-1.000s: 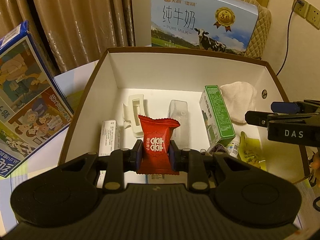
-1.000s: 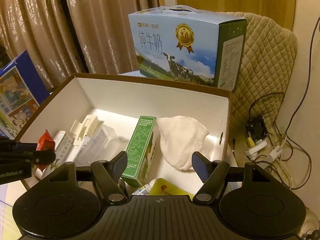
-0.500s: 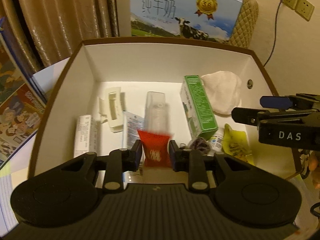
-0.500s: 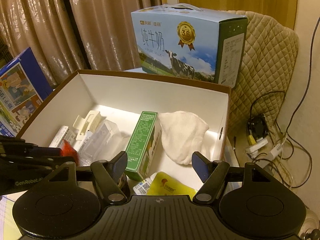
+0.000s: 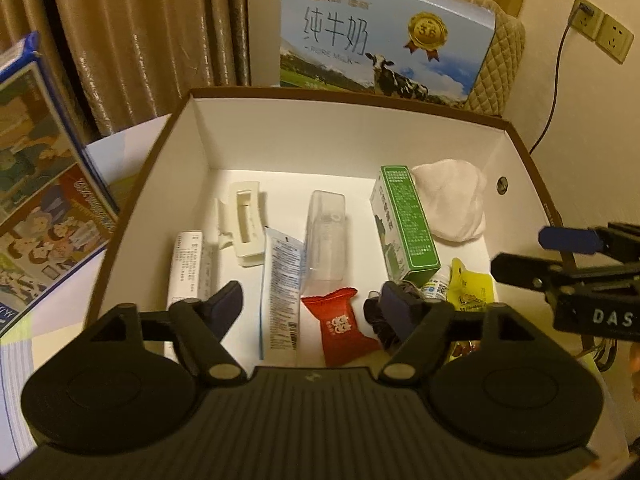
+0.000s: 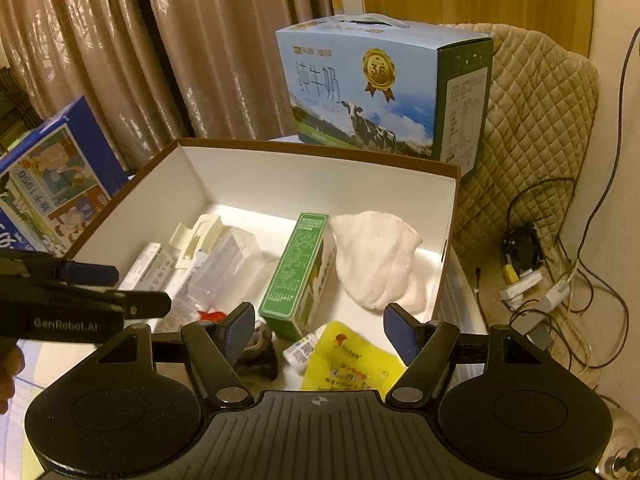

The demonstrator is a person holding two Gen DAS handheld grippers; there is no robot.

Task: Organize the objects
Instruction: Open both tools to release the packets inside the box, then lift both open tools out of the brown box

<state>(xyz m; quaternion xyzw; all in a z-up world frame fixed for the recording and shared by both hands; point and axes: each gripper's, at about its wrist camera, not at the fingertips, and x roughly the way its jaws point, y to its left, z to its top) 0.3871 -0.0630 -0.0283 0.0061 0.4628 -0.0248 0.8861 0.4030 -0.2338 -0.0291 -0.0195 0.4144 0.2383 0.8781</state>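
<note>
Box (image 5: 352,148): open, white inside, brown rim; landmark for all below.
Left gripper (image 5: 314,304): over box's near edge, jaws wide, holding nothing.
Candy (image 5: 340,330): red wrapper, flat on box floor at near edge, between the left gripper's fingers, touching neither.
Right gripper (image 6: 320,330): over box's near right corner, jaws wide, empty.
Green carton (image 5: 404,224): on its side, right of box centre.
Cloth (image 5: 452,200): white, bunched in box's far right corner, against green carton.
Yellow pouch (image 6: 352,360): box's near right corner, a small white bottle (image 6: 302,348) just beside it.
Clear case (image 5: 326,236): box centre.
Sachet (image 5: 280,280): flat, left of candy.
White tube box (image 5: 188,264): by box's left wall.
Milk carton (image 5: 384,40): upright behind box's far wall.
</note>
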